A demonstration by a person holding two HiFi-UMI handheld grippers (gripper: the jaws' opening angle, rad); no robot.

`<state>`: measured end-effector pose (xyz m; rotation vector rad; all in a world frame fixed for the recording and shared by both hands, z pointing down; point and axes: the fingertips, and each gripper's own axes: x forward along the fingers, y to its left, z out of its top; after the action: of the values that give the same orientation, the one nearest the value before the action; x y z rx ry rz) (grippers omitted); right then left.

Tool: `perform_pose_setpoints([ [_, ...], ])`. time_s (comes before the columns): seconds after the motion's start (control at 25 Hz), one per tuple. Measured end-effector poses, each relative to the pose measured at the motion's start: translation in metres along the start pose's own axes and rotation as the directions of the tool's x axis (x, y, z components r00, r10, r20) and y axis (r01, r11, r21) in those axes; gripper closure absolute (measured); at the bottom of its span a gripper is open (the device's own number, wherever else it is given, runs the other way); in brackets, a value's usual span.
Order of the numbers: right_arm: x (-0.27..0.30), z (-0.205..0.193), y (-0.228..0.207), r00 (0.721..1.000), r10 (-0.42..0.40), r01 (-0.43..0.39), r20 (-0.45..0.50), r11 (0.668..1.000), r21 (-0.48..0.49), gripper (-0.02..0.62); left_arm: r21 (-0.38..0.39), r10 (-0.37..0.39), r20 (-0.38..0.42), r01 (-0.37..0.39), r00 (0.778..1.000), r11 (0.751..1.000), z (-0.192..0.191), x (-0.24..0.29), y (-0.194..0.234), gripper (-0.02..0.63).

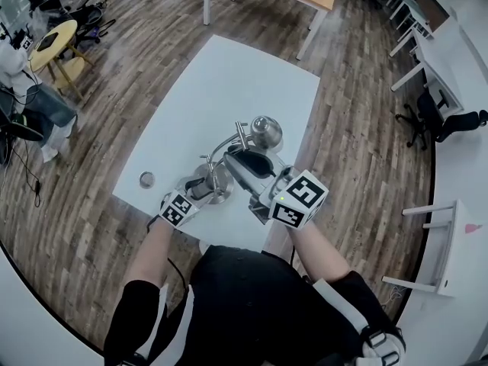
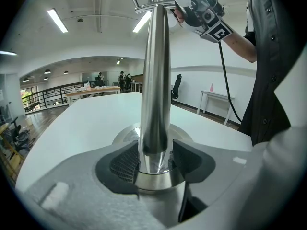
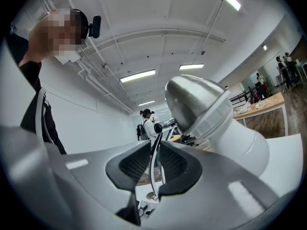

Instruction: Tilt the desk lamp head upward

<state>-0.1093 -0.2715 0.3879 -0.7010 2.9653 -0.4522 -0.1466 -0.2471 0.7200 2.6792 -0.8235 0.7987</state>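
Steel and slick, the desk lamp (image 1: 229,162) on the white table (image 1: 221,75) has its post (image 2: 156,80) clamped low in my left gripper (image 2: 154,159), while my right gripper (image 3: 154,164), almost closed, pinches only the thin lever (image 3: 157,138) by the lamp head (image 3: 206,104), which I judge may slip out.

in the head view the right claw (image 3: 154,163) lies over the desk lamp (image 1: 264,131), hiding the joint behind its head. the left claw (image 2: 154,159) keeps its tips under its own marker cube (image 1: 177,208) there. in the left gripper view the claw's body covers most of the lamp base (image 2: 122,135), and the top of the lamp pole (image 2: 156,71) is partly masked. the lower end of the thin rod (image 3: 152,171) cannot be made out. a small round thing (image 1: 146,179) on the bench (image 1: 229,75) is too small to name.
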Motion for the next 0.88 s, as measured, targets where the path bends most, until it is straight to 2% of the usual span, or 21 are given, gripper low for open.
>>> perform_pose_setpoints([
  [0.32,0.002,0.003,0.002,0.999,0.024,-0.024,0.026,1.000,0.015,0.553,-0.006,0.001,0.002,-0.001,1.000,1.000,0.004,0.002,-0.003,0.377],
  [0.68,0.005,0.005,0.005,0.999,0.051,-0.051,0.014,0.999,0.007,0.555,-0.005,-0.001,0.006,0.001,1.000,1.000,0.007,0.004,-0.006,0.377],
  [0.88,0.012,0.003,0.014,0.998,0.063,-0.063,0.002,0.997,-0.043,0.555,-0.004,-0.002,0.008,0.002,1.000,1.000,0.005,0.004,-0.006,0.377],
])
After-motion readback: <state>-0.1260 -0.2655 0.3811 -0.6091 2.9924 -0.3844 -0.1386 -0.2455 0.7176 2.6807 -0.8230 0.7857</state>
